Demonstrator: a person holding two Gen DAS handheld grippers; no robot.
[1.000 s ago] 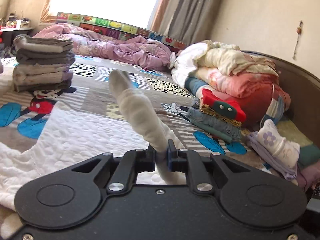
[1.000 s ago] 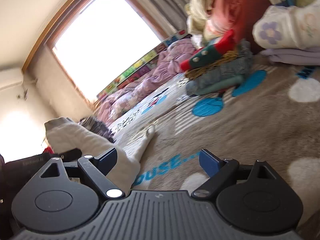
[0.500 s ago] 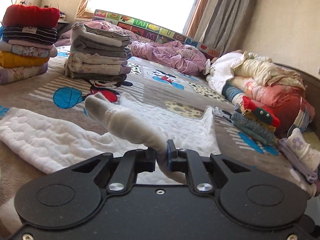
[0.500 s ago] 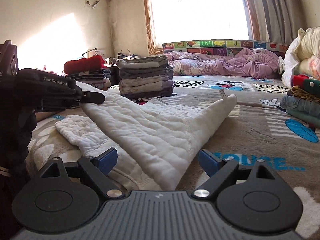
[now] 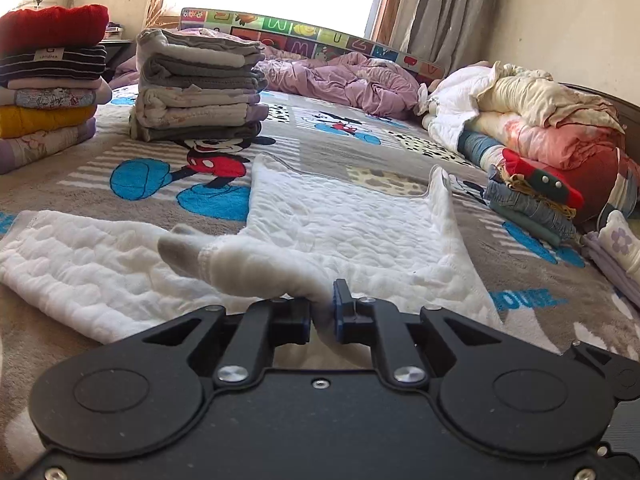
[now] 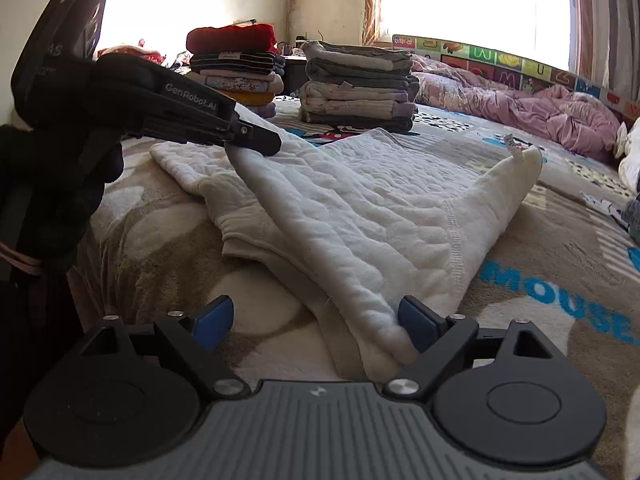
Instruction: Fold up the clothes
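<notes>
A white quilted garment (image 5: 344,220) lies spread on the cartoon-print bedspread (image 5: 320,148). My left gripper (image 5: 322,314) is shut on a bunched end of it, which sticks out forward and to the left of the jaws. In the right wrist view the left gripper (image 6: 256,140) pinches the garment (image 6: 360,200) at its left side and lifts a fold off the bed. My right gripper (image 6: 314,322) is open and low over the bed. The garment's near corner lies between its blue pads (image 6: 416,320), against the right one.
Two stacks of folded clothes stand at the far left, a grey-and-cream one (image 5: 196,88) and a colourful one (image 5: 48,76). Unfolded clothes and bedding pile up at the right (image 5: 536,152). A purple duvet (image 5: 344,80) lies under the window.
The left gripper came down toward the bed, still holding the white fabric, and now faces further left. The right gripper rolled level and moved to the garment's near corner.
</notes>
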